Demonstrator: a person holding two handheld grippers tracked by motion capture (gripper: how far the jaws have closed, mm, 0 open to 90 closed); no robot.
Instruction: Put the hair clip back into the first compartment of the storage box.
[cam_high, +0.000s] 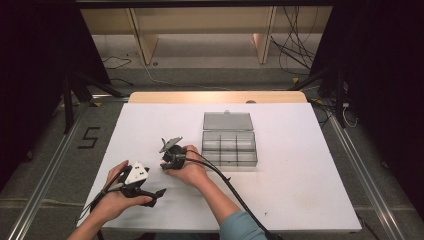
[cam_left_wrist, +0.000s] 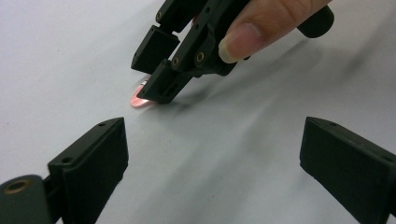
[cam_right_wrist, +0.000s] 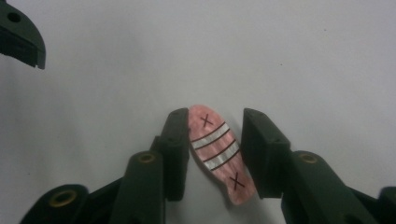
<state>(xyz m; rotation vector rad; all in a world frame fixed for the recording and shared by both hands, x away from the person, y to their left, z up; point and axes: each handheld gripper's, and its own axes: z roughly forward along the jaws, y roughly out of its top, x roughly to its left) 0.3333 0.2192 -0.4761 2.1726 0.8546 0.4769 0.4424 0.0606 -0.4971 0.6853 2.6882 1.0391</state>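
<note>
Pink oval piece (cam_right_wrist: 218, 154), striped, flat on white surface (cam_right_wrist: 303, 56), between narrowed jaws of right gripper (cam_right_wrist: 212, 156), not yet clamped. Left gripper (cam_left_wrist: 212, 154) nearby, jaws wide, idle. Step: grasping. Next: squeeze evenly, lift toward compartment box (cam_high: 229, 148).

Bright even overhead light on white table (cam_high: 300, 165), dark surrounds, soft shadows, close-ups slightly blurred, no glare

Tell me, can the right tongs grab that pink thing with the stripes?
Probably yes. In the right gripper view the right tongs already straddle the pink striped piece, which lies flat on the white table, one jaw on each side. Nothing sits between them; they only need to close.
</note>
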